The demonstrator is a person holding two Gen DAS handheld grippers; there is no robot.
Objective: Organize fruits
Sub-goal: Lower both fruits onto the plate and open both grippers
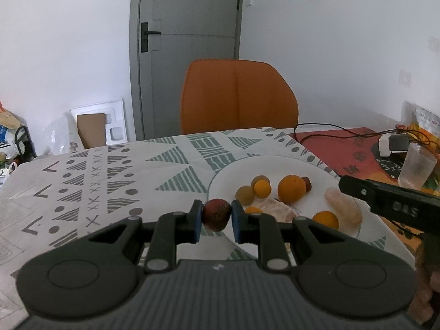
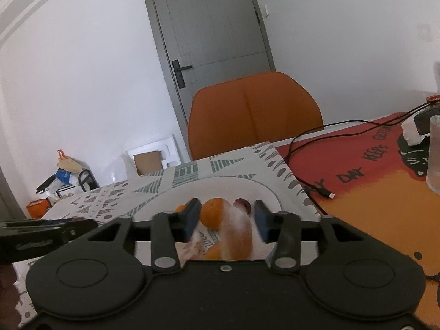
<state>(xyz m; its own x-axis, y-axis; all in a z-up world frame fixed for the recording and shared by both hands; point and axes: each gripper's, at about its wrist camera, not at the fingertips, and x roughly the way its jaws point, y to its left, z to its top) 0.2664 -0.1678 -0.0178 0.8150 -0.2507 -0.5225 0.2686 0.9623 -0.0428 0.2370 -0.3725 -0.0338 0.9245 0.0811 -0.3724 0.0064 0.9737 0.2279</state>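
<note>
My left gripper (image 1: 217, 209) is shut on a dark red, rough-skinned fruit (image 1: 216, 215), held just above the near-left rim of a white plate (image 1: 275, 159). On the plate lie a big orange (image 1: 292, 188), a small orange fruit (image 1: 262, 188), two brownish round fruits (image 1: 244, 195), another small red fruit (image 1: 307, 184) and pale peeled citrus segments (image 1: 343, 206). My right gripper (image 2: 227, 211) stands open over the plate (image 2: 264, 189). A blurred pale segment (image 2: 238, 233) is between its jaws, close to the right pad and clear of the left one. Beyond it show the orange (image 2: 213, 211) and the red fruit (image 2: 243, 203).
A patterned cloth (image 1: 110, 187) covers the table; a red and orange mat (image 2: 371, 192) lies to the right with a black cable (image 2: 316, 187), a white charger (image 1: 390, 145) and a clear glass (image 1: 416, 169). An orange chair (image 1: 239, 96) stands behind the table.
</note>
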